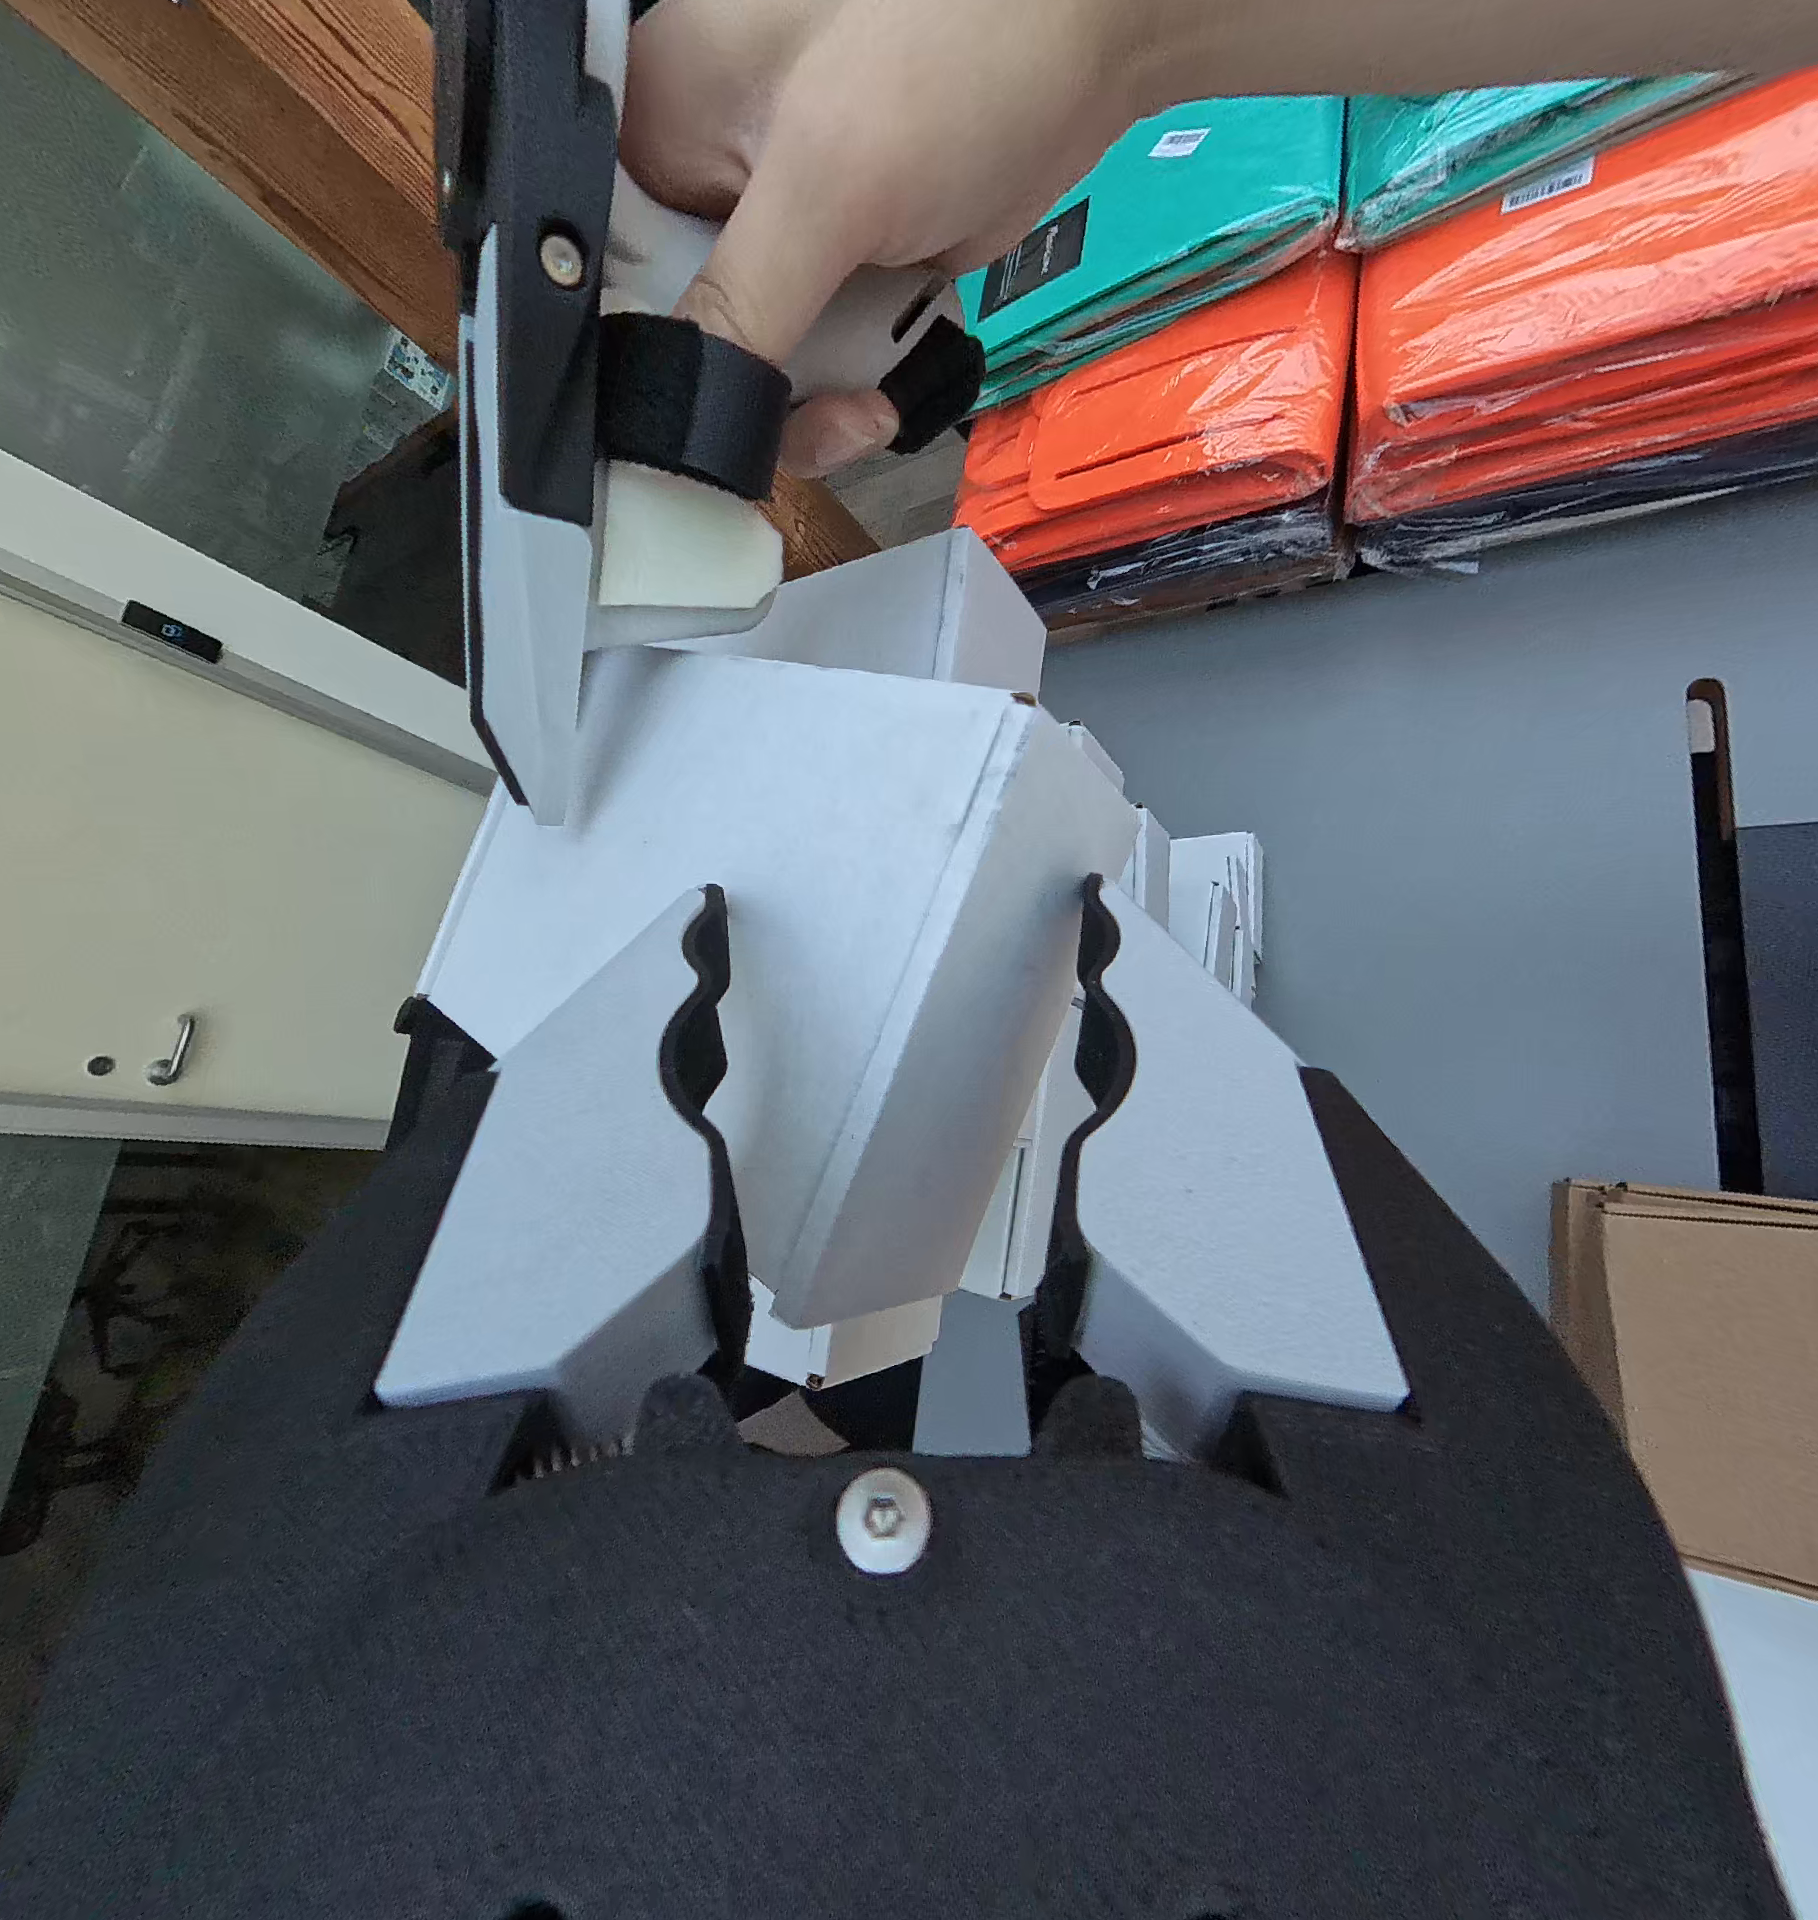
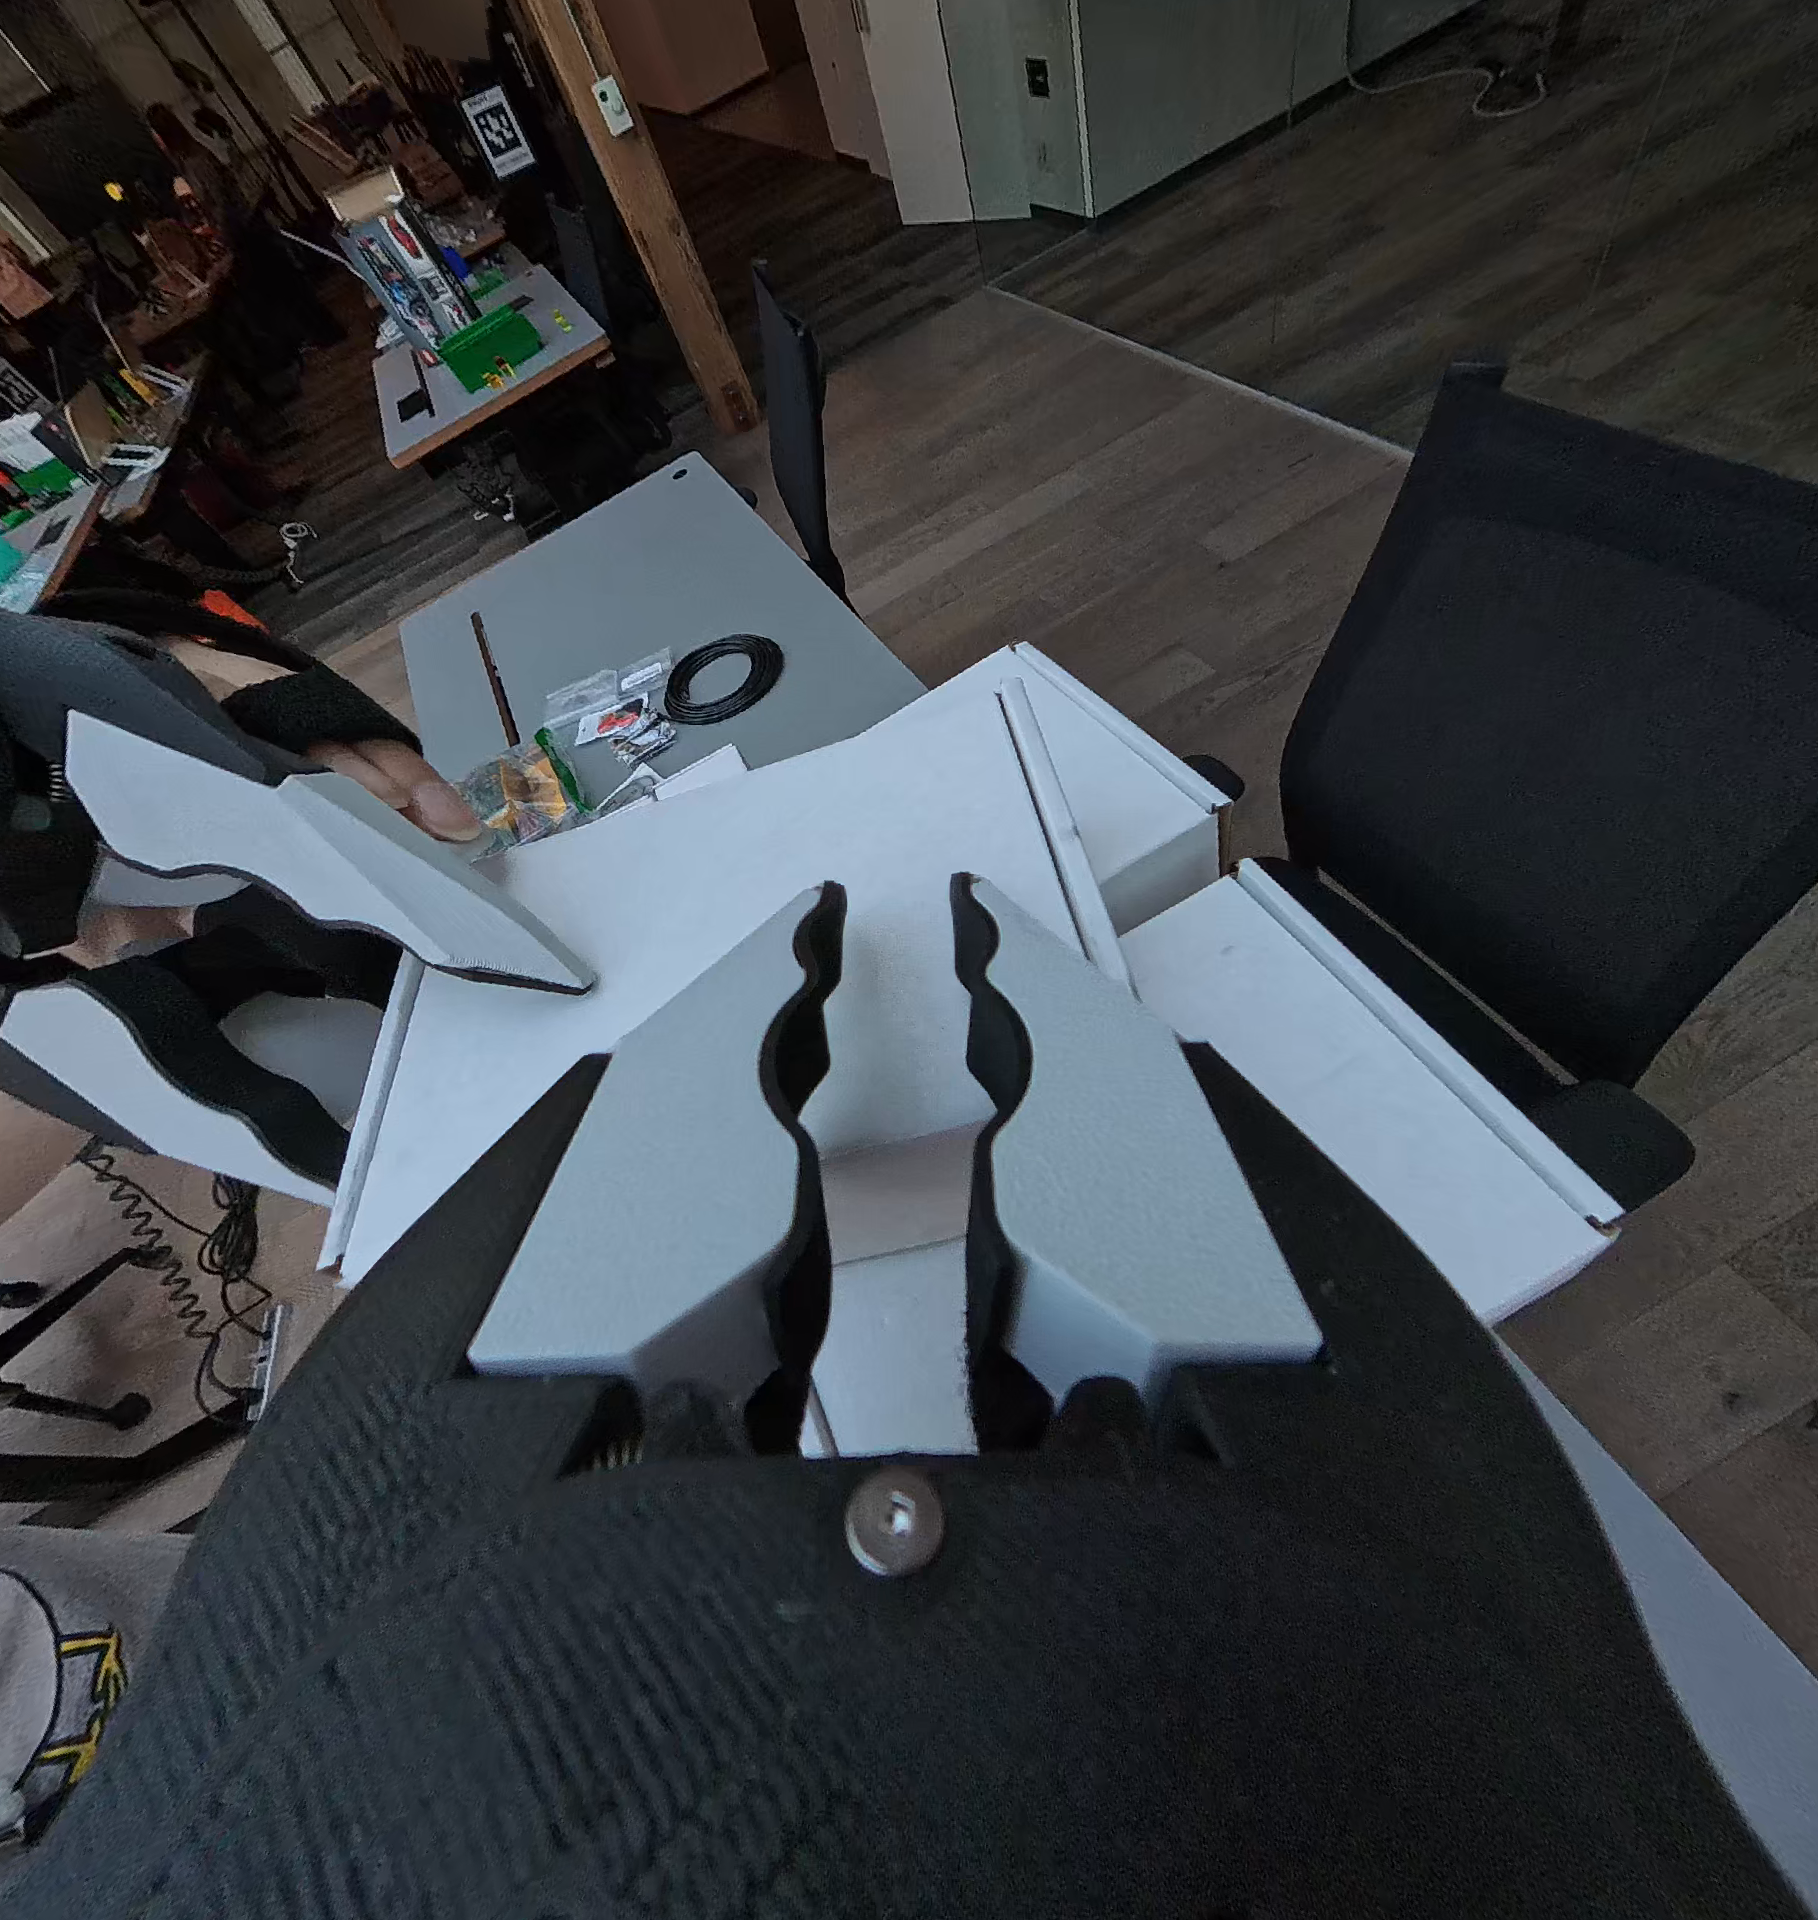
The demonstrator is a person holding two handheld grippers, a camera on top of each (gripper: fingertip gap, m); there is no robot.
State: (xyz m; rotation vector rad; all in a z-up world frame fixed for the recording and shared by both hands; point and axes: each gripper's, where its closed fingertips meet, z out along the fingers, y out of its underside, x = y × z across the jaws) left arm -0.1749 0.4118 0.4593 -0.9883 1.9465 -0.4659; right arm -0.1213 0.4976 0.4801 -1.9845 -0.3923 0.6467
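A white cardboard mailer box (image 1: 780, 831), partly folded, is held up in front of both grippers; it also shows in the right wrist view (image 2: 780, 821) with side flaps standing at the right. My left gripper (image 1: 900, 894) is open wide, and a folded panel of the box lies between its fingers. In the right wrist view the left gripper (image 2: 458, 1081) straddles the box's left edge. My right gripper (image 2: 900, 883) is over the box's middle with its fingers a small gap apart and nothing between them. In the left wrist view the right gripper (image 1: 536, 790), held by a hand, touches the box's top with its tip.
Plastic-wrapped orange and teal packs (image 1: 1611, 312) are stacked at the back right. A brown cardboard box (image 1: 1736, 1382) is at the right, flat white cartons (image 1: 1217, 914) behind. A black chair (image 2: 1559, 727) stands right; a grey table (image 2: 624, 561) beyond carries a cable coil (image 2: 723, 675) and small bags.
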